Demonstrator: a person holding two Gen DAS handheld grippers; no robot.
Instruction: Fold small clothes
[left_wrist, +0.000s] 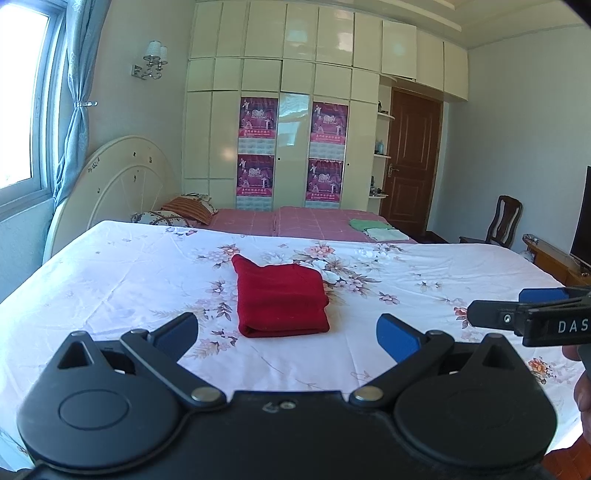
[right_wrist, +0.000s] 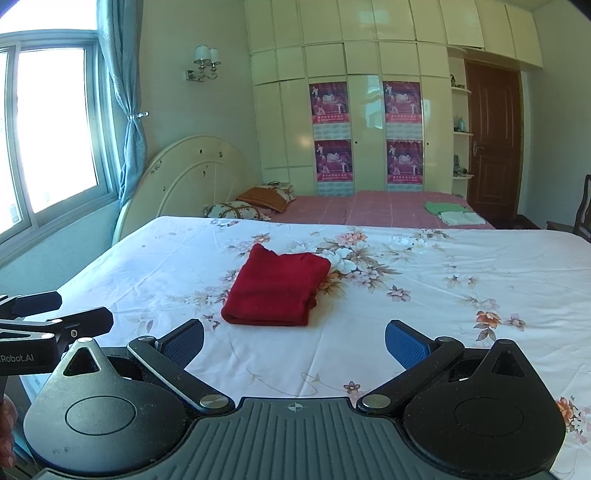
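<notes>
Red garment (left_wrist: 281, 295) matt knit cloth; floral sheet (left_wrist: 129, 273) smooth (slightly creased); wardrobe (left_wrist: 295, 122) glossy.

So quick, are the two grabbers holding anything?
Left gripper: open, empty.
Right gripper: open, empty.
The folded red knitted garment lies untouched on the bed.

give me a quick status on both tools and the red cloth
Left tool open, empty. Right tool open, empty. Red cloth folded flat on the flowered sheet, untouched. Nothing in the way.
</notes>
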